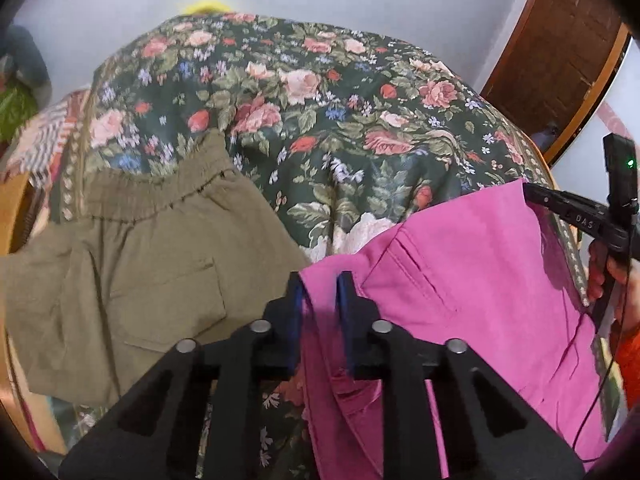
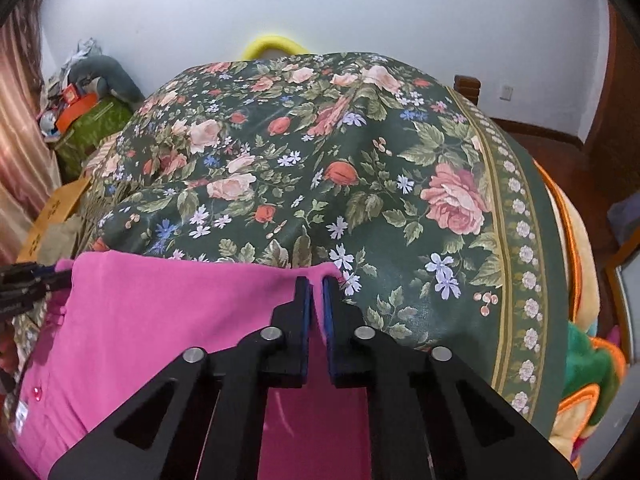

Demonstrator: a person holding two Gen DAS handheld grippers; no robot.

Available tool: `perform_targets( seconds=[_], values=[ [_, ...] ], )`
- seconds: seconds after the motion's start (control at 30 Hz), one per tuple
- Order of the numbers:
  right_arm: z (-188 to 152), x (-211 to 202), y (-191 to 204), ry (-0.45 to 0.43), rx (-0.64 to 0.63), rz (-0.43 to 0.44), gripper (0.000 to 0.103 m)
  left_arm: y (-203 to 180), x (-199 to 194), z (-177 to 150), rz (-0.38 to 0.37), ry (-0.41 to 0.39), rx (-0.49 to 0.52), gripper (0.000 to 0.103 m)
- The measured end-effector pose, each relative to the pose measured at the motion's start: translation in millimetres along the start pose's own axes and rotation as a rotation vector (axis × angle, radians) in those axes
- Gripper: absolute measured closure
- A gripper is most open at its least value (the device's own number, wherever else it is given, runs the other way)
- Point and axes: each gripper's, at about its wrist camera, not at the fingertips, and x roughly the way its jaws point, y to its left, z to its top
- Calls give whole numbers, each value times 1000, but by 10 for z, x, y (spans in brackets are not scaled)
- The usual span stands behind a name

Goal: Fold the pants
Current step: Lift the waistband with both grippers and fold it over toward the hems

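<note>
Pink pants point(image 1: 460, 280) lie on a floral bedspread point(image 1: 320, 120), their far edge stretched between both grippers. In the left wrist view my left gripper point(image 1: 320, 284) is shut on the left corner of that edge, with pink cloth pinched between the blue pads. My right gripper point(image 1: 530, 193) shows at the right of the same view, clamped on the other corner, with a hand behind it. The right wrist view has my right gripper point(image 2: 316, 286) shut on the pink pants point(image 2: 160, 320) at their right corner. My left gripper point(image 2: 60, 276) holds the left corner there.
Olive green pants point(image 1: 140, 272) with an elastic waist lie on the bedspread point(image 2: 320, 160) to the left of the pink pair. A cardboard box point(image 2: 52, 216) and a pile of clutter point(image 2: 80, 100) stand at the left. A colourful blanket point(image 2: 588, 360) hangs off the right edge. A wooden door point(image 1: 552, 60) is at the far right.
</note>
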Motion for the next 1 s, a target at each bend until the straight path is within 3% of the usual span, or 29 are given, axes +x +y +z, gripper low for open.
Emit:
perform_targets(
  seconds=[0.13,0.37,0.5,0.7,1.0],
  values=[
    [108,-258,4,-69,-6,-14,100,-123,-188,74,63,-44,48,90],
    [428,-992,101,-216,-32,-37,101,-315,-878,387,92,-194,72,91],
    [426,-1432,163,-271,-39,-6,101,-457,-1266,357,98,-247,118,91],
    [65,-1875,252,-286,-59,39,101,-687,-1666,-37,121,-280,204,91],
    [-852,-2180,422,-196,-76,60,101,-936,-1881,-979,118,-232,278,91]
  ],
)
